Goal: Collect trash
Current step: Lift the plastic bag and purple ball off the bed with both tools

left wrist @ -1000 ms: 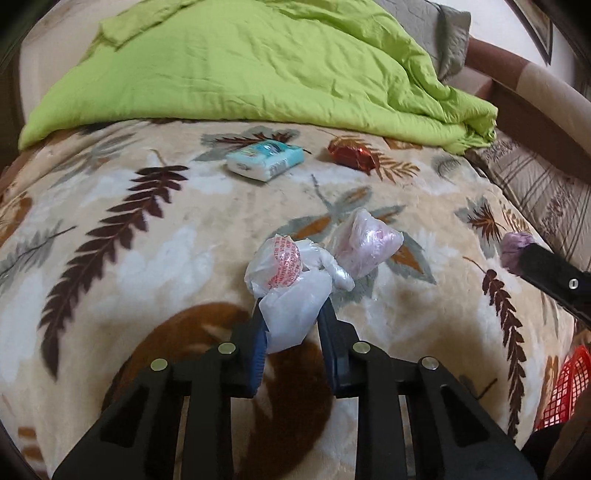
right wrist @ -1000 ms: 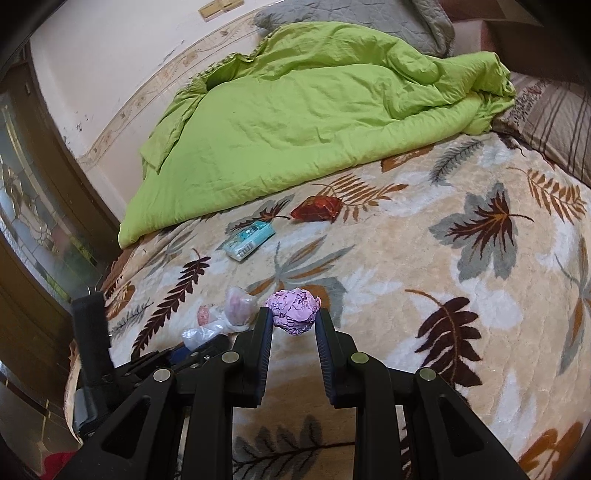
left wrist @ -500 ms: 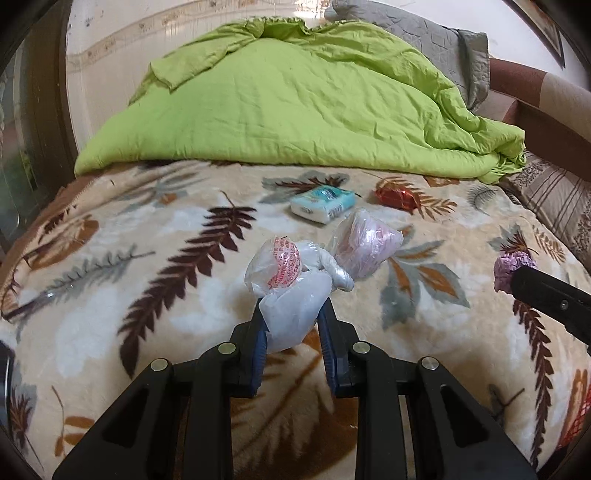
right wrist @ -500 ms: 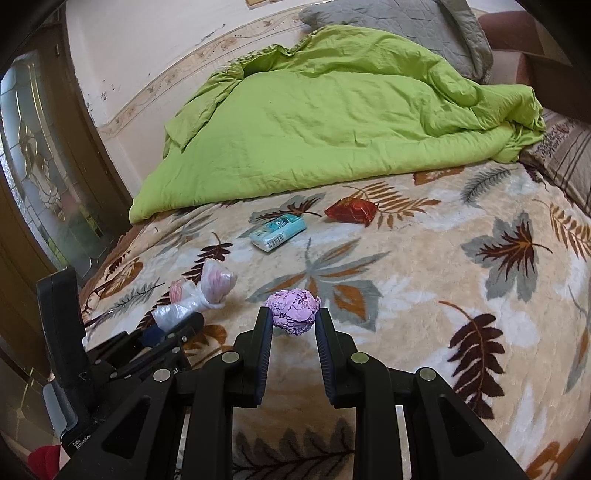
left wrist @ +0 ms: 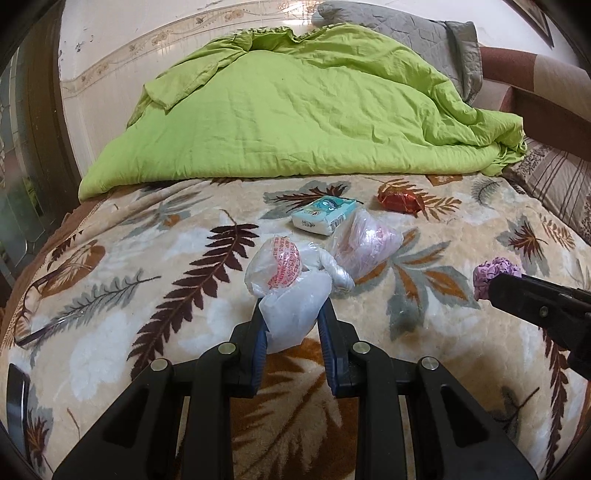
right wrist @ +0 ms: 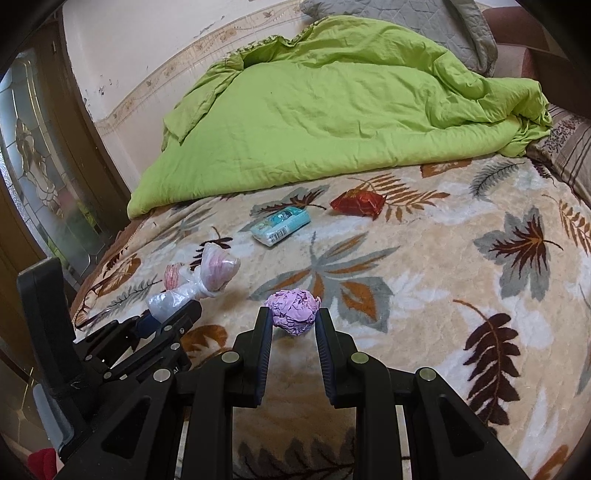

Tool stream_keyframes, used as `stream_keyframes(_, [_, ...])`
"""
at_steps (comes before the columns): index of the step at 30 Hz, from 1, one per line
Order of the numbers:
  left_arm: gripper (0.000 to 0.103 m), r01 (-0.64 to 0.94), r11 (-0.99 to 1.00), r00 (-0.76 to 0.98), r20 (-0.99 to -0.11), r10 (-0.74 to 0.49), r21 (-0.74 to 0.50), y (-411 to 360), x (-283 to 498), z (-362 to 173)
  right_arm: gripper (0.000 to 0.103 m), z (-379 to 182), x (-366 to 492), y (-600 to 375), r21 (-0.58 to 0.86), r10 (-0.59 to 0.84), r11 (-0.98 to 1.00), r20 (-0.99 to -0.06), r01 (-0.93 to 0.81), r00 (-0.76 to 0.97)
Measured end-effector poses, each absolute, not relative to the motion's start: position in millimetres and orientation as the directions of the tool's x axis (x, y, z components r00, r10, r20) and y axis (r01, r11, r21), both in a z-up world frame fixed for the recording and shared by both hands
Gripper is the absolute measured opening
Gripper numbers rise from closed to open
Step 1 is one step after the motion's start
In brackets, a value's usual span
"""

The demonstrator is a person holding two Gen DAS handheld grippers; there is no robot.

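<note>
Left wrist view: my left claw [left wrist: 290,325] is clamped on a knotted plastic bag [left wrist: 291,291], thin, milky, crinkled film; one lobe carries red print, another shows pink through the film.
Bag position: lifted clear of the blanket [left wrist: 147,266], bulging out past the blue pads.
Right wrist view: my right claw [right wrist: 293,323] pinches a crumpled purple paper ball [right wrist: 293,310], roughly round, with sharp creases.
Ball position: between the ribbed pads, above the blanket, not resting on it.
Blanket: plush, fuzzy pile, cream with brown, grey and orange leaf and feather shapes.
Tissue pack [left wrist: 323,214]: flat soft rectangle, teal and white wrapper with a barcode, lying on the blanket beyond the bag.
Red wrapper [left wrist: 400,199]: shiny foil, crumpled, pinched ends, just right of the tissue pack.
Green duvet [left wrist: 295,110]: matte, wrinkled cotton-like cloth, heaped at the far end of the bed.
Grey quilted pillow [left wrist: 424,33]: stitched diamond pattern, behind the duvet.
Striped pillow [right wrist: 572,147]: brown and beige bands, at the right edge.
</note>
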State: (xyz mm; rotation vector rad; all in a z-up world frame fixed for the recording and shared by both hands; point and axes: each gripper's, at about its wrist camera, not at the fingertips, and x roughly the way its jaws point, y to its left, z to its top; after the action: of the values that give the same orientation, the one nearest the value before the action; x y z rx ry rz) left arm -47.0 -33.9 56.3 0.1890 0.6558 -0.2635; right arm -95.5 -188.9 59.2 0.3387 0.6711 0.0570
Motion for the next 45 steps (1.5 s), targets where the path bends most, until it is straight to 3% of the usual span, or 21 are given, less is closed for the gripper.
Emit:
stream_keyframes(29, [0.025, 0.319, 0.940, 0.747, -0.642, -0.172, 0.120, -42.2, -41.5, 49.4, 0.026, 51.8, -86.9, -204.3, 0.346, 0.147, 0.934, -0.608, 0.094, 0.780])
stream_keyframes(45, [0.025, 0.349, 0.937, 0.735, -0.625, -0.263, 0.017, -33.8, -44.8, 55.4, 0.026, 55.4, -90.6, -205.6, 0.335, 0.122, 0.936, -0.596, 0.108, 0.794])
